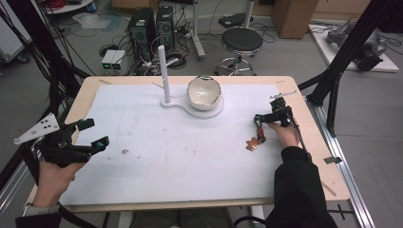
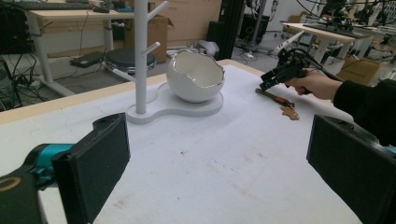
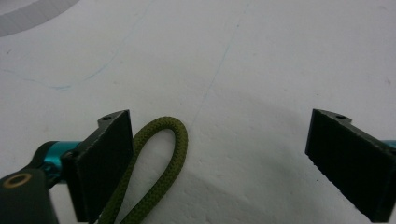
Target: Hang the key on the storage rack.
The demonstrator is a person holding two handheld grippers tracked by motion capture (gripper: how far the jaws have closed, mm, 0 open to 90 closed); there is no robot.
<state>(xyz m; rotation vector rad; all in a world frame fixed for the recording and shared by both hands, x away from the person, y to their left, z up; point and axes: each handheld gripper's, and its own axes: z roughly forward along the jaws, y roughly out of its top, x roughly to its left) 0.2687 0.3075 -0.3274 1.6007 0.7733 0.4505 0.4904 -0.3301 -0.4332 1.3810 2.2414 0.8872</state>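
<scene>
Cord loop (image 3: 159,163) lies between the right gripper's (image 3: 219,158) released jaws; bowl (image 1: 204,93) and stand (image 1: 164,76) stand well apart.

My left gripper (image 1: 90,134) is a black body with a grey three-cornered plate (image 1: 38,129) on top, drilled with a few small holes. Its two jaws are flat black rectangular slabs, each with a screw hole near the top corner — and a teal collar (image 2: 46,154) sits where the jaw arm joins. My right gripper (image 1: 259,127) is the same black build, with a black cable (image 1: 298,135) trailing back. I wear black sleeves (image 1: 297,185) on both arms.
</scene>
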